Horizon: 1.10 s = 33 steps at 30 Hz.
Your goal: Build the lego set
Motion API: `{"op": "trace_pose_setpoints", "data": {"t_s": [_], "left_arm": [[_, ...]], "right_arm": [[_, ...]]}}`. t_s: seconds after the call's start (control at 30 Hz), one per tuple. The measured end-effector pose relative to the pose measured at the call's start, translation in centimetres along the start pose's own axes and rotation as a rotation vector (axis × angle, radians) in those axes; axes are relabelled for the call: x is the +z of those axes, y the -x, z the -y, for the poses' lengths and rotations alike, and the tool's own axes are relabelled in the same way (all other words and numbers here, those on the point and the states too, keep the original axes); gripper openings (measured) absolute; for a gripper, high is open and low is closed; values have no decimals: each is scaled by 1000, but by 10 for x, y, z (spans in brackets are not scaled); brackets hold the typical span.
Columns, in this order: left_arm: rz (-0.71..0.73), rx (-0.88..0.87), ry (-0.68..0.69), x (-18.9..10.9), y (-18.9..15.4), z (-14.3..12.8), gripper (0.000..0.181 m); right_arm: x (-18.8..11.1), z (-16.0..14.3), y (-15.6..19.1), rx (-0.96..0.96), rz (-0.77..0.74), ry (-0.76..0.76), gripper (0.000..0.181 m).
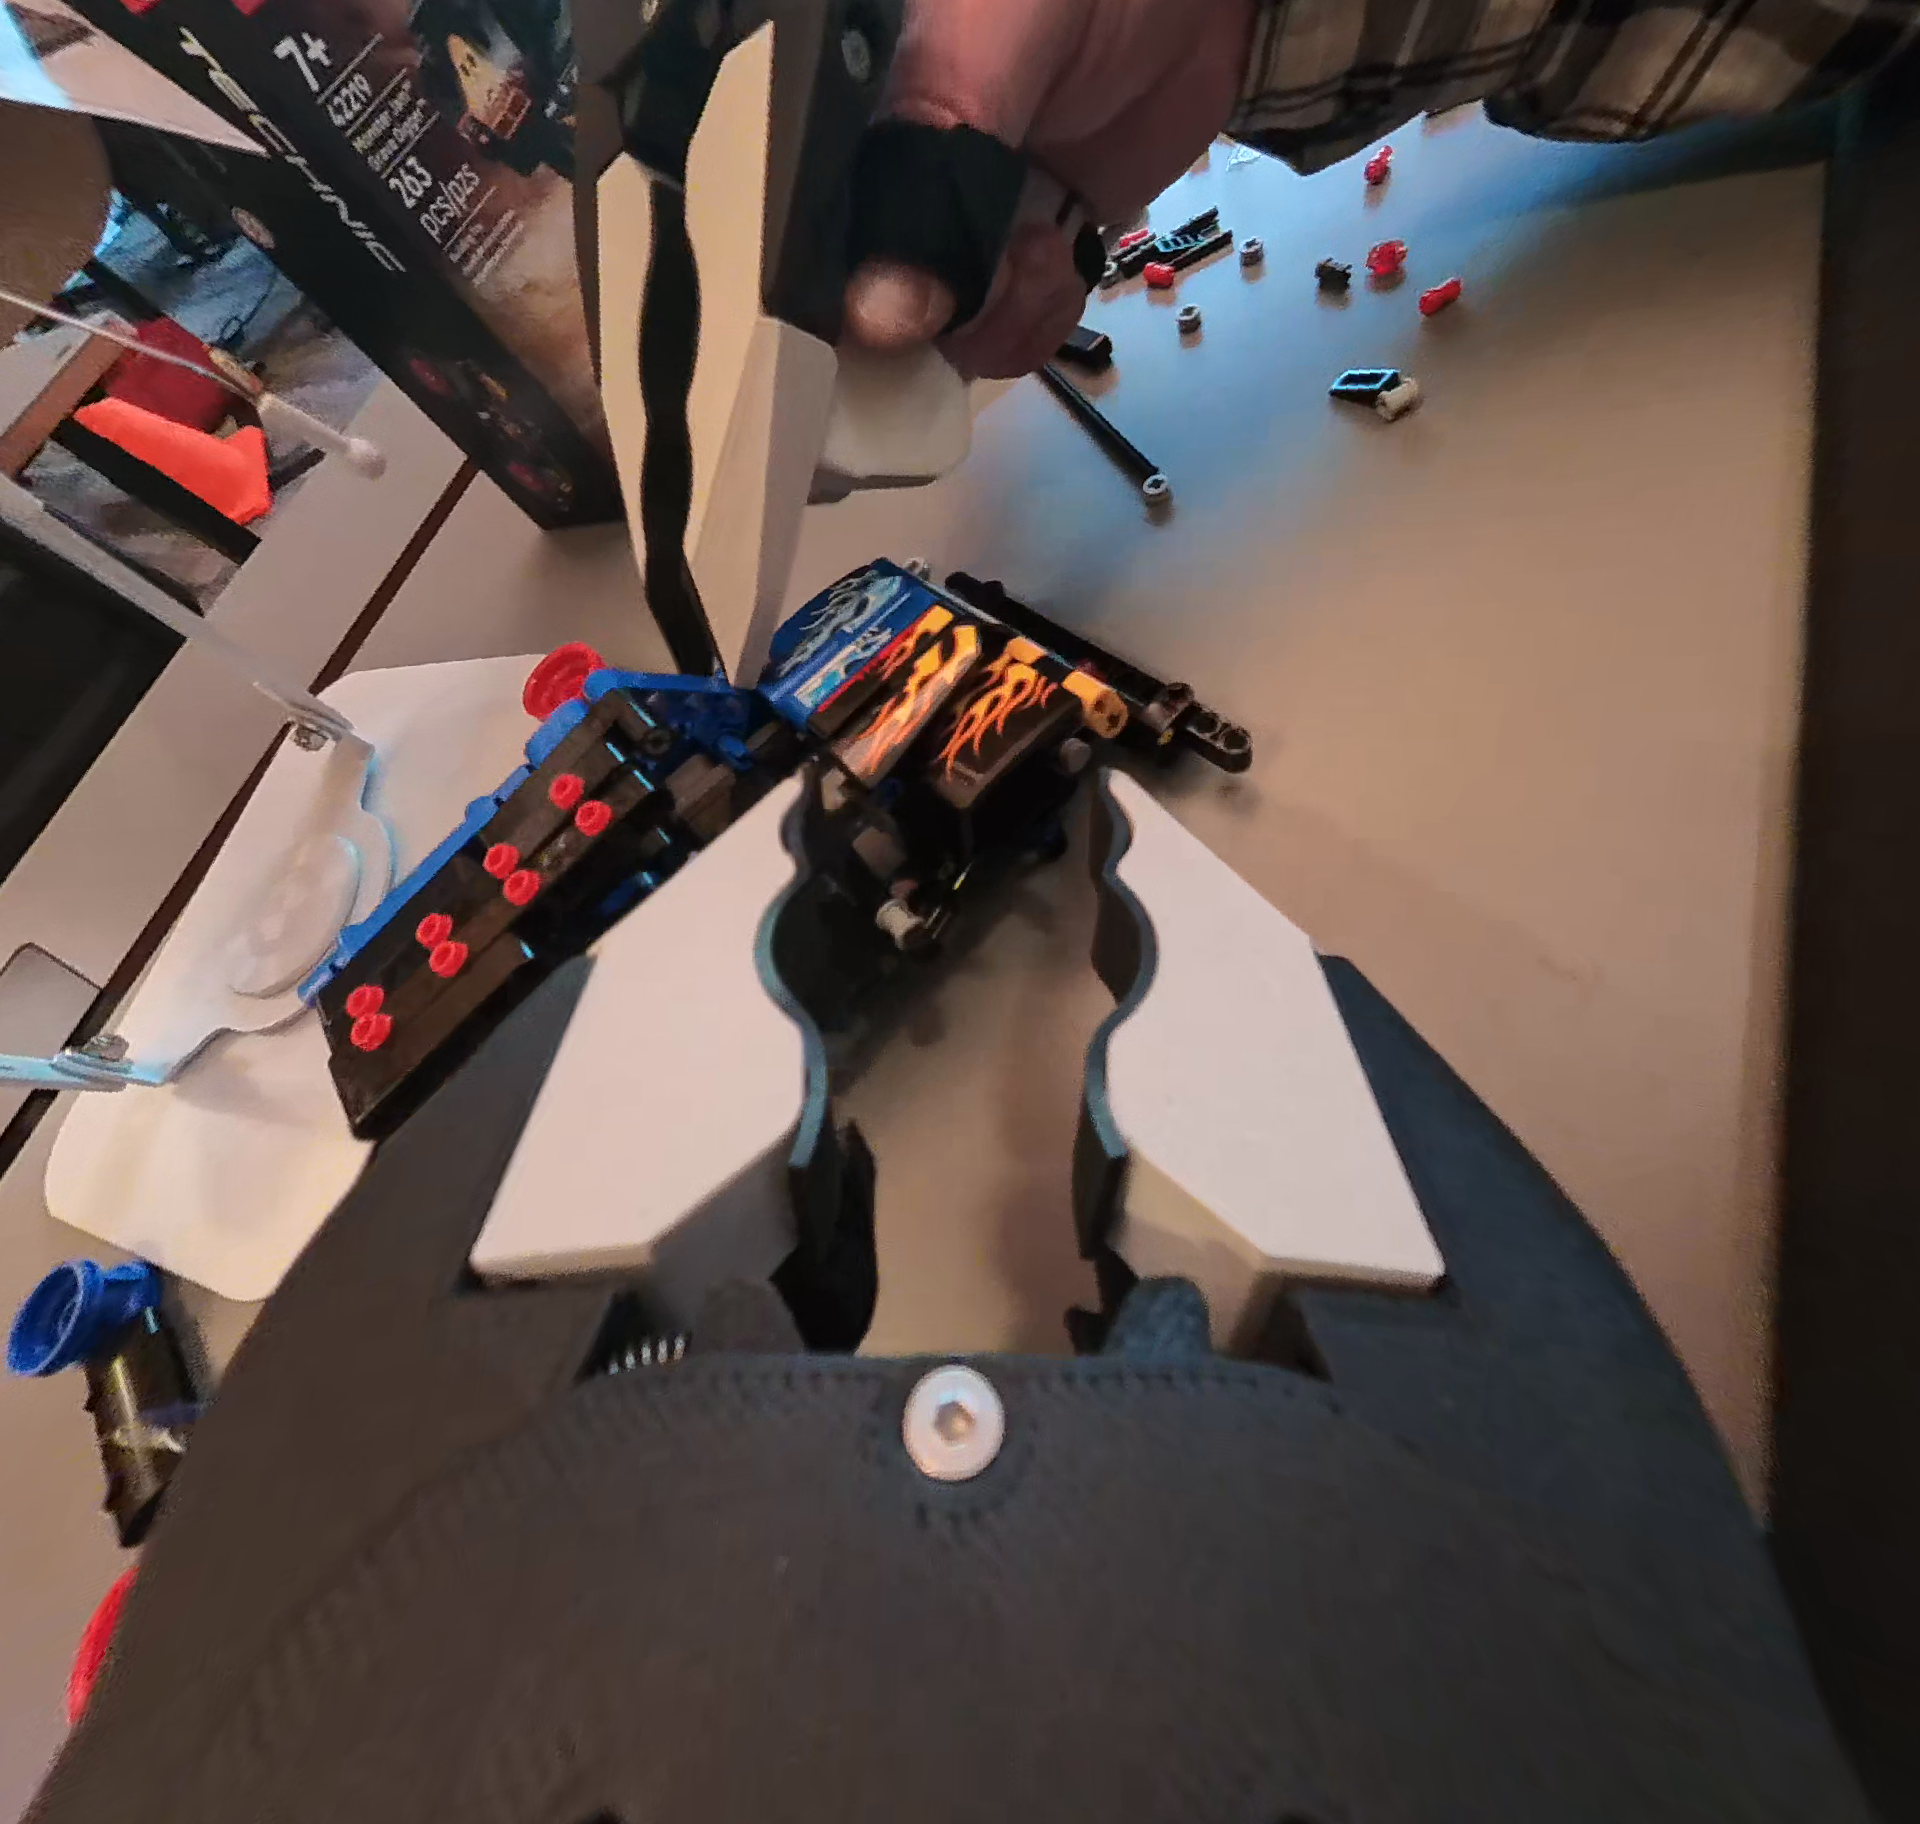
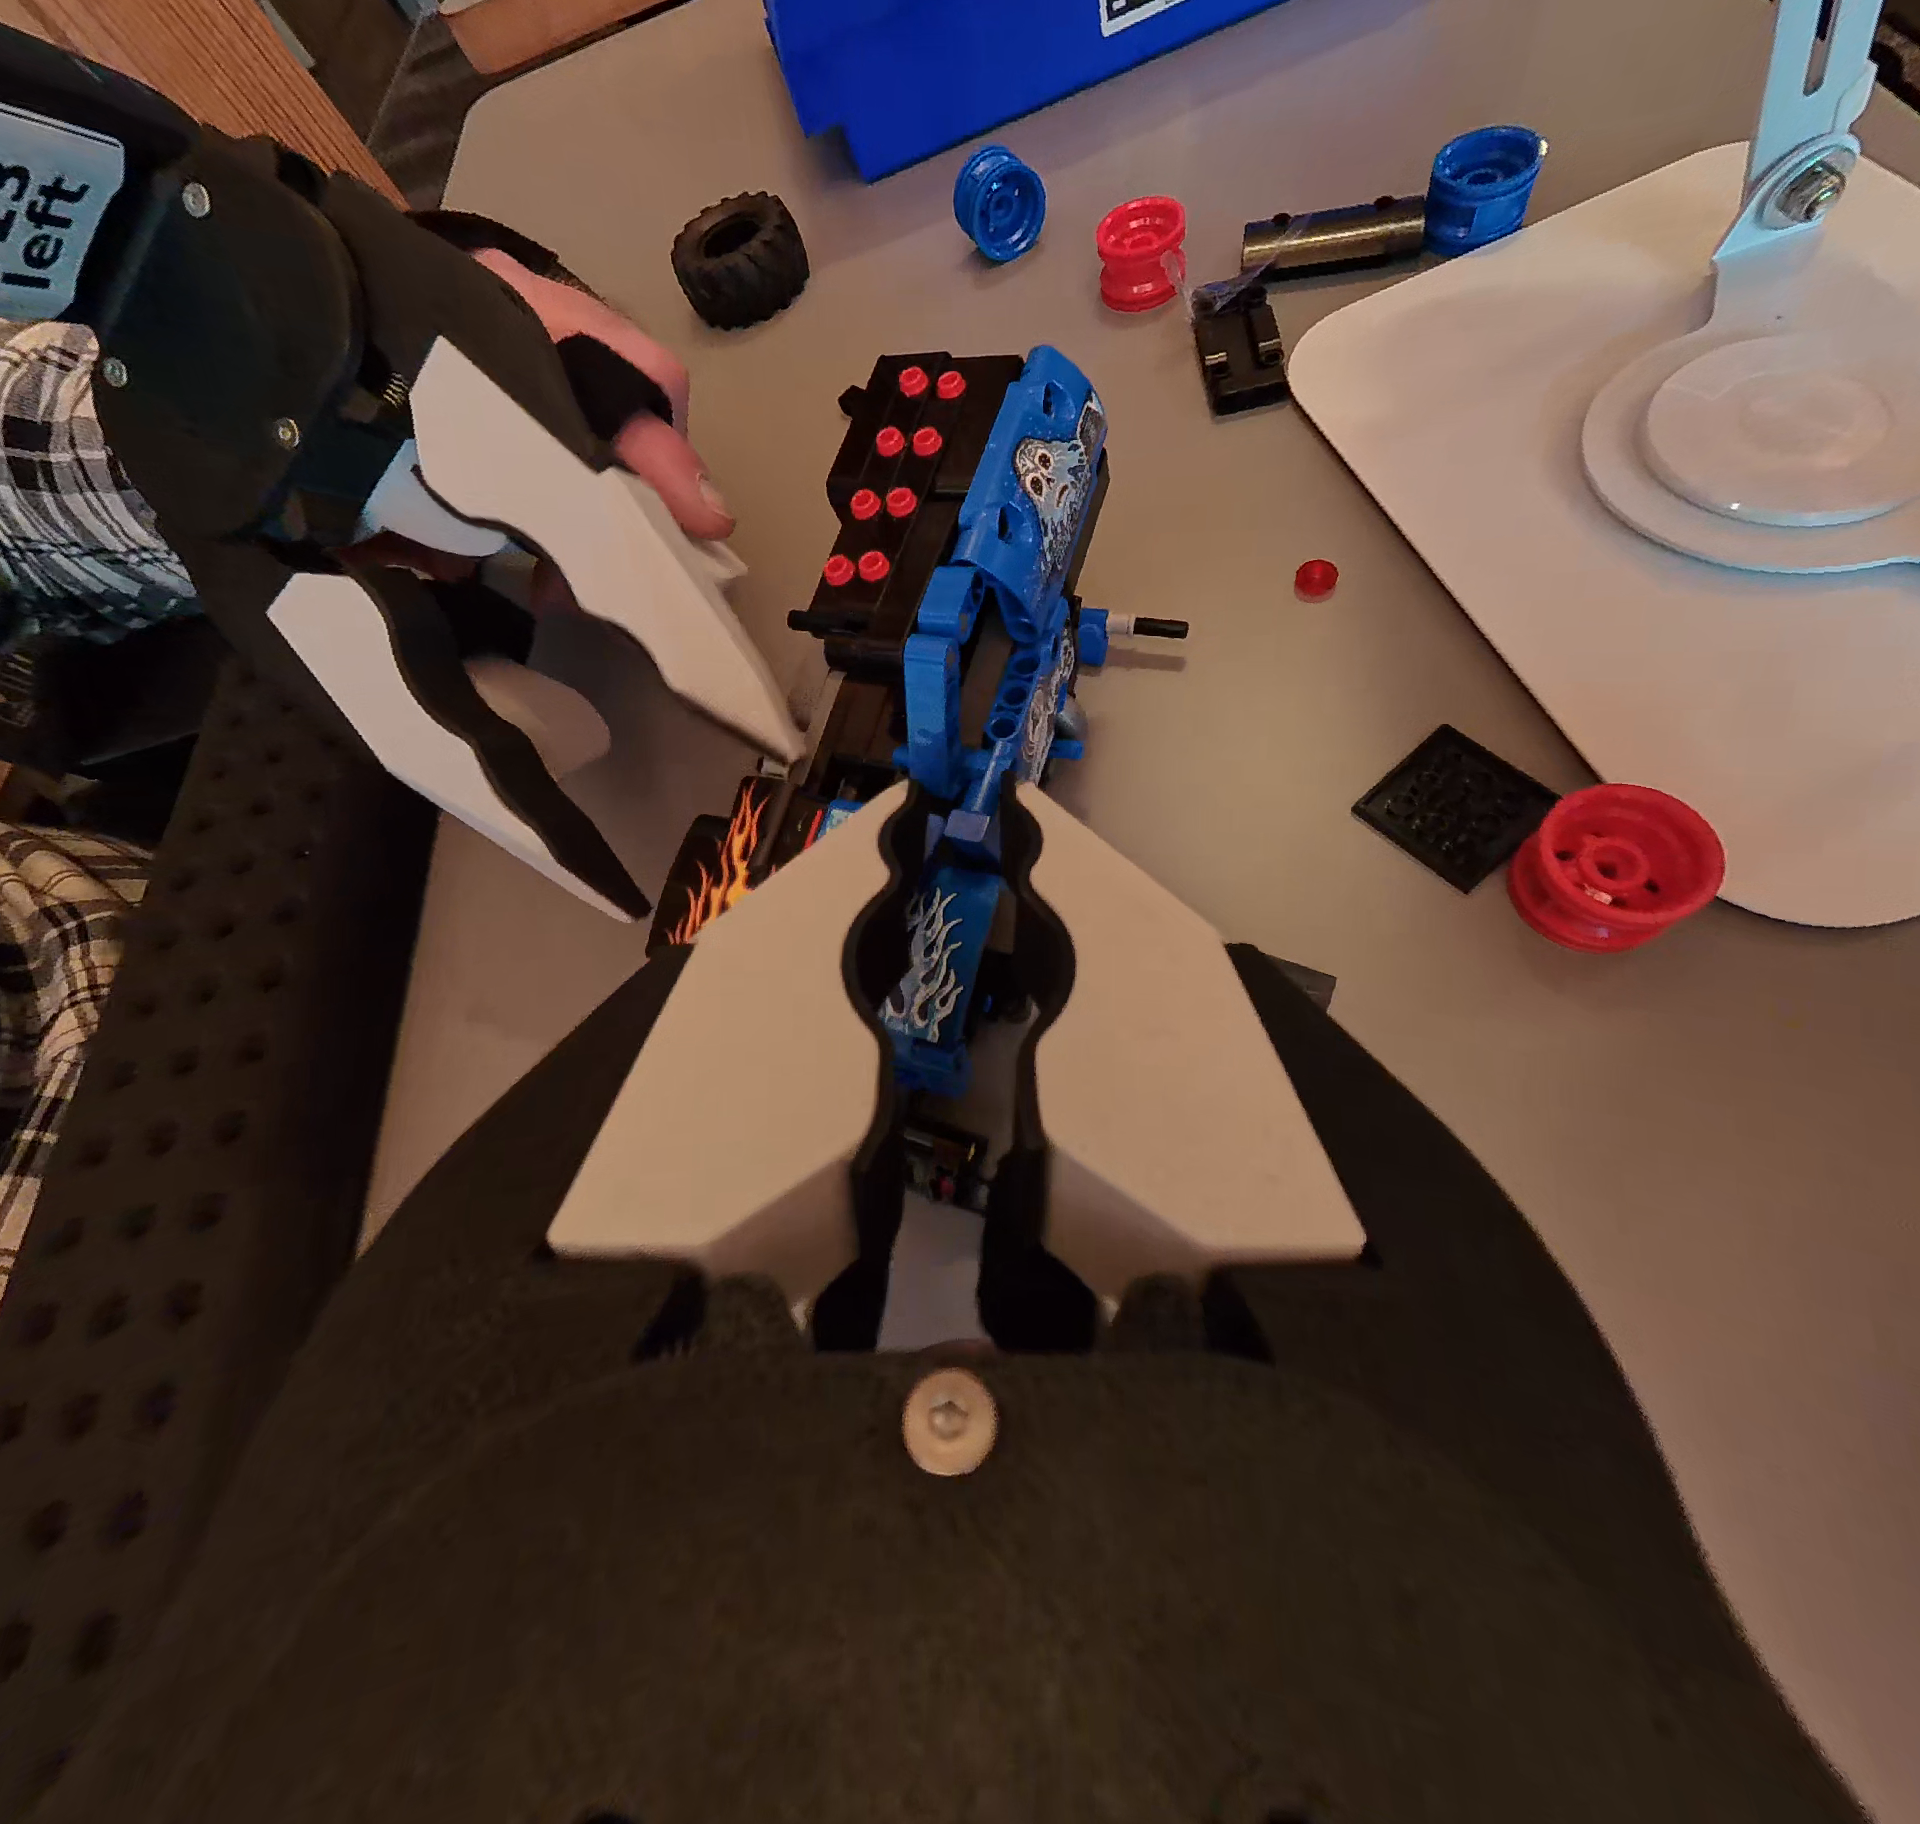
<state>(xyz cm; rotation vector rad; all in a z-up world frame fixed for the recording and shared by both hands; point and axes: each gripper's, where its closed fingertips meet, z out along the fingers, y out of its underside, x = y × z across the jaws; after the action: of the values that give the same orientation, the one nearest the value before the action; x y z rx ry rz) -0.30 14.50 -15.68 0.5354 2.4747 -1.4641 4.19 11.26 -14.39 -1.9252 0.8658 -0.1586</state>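
Note:
The lego truck model lies on the table: a black body with red studs, a blue side and flame-printed panels. My left gripper has its jaws around the model's flame-panel end and is shut on the black chassis there. It also shows in the right wrist view. My right gripper is shut on the blue part of the model. In the left wrist view it comes in from above with its tips nearly together.
A black tyre, blue wheels, red wheels, a black grille plate and a red stud lie around. A white stand base, a blue bin, the set's box and small loose parts are nearby. The right tips stand about 11 cm off the black grille plate.

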Motion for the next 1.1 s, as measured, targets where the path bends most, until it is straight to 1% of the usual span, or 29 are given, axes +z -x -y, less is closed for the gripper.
{"op": "trace_pose_setpoints", "data": {"t_s": [0.07, 0.17, 0.23, 0.4, 0.5, 0.83, 1.0, 1.1], "left_arm": [[-12, 2, -8, 1, -1, 3, 49], [-24, -18, 35, 7, -1, -4, 53], [-37, -28, 36, 5, -2, -5, 54], [-81, -33, 27, -3, -5, -6, 46], [-117, -32, 20, -8, -9, -8, 46], [-195, -19, 2, -25, -16, -13, 46], [-224, -19, -4, -33, -19, -17, 46], [-240, -26, -7, -38, -20, -19, 46]], "right_arm": [[0, 0, 0, -5, -6, 0, 7], [3, 1, 2, -1, 2, -1, 7], [5, 1, 4, 0, 3, 0, 8], [9, 1, 12, -6, 20, 25, 8], [10, -1, 19, -8, 51, 39, 10], [17, -2, 29, -51, 75, 57, 20], [22, -1, 36, -71, 90, 58, 20], [26, -1, 43, -81, 112, 61, 13]]}}
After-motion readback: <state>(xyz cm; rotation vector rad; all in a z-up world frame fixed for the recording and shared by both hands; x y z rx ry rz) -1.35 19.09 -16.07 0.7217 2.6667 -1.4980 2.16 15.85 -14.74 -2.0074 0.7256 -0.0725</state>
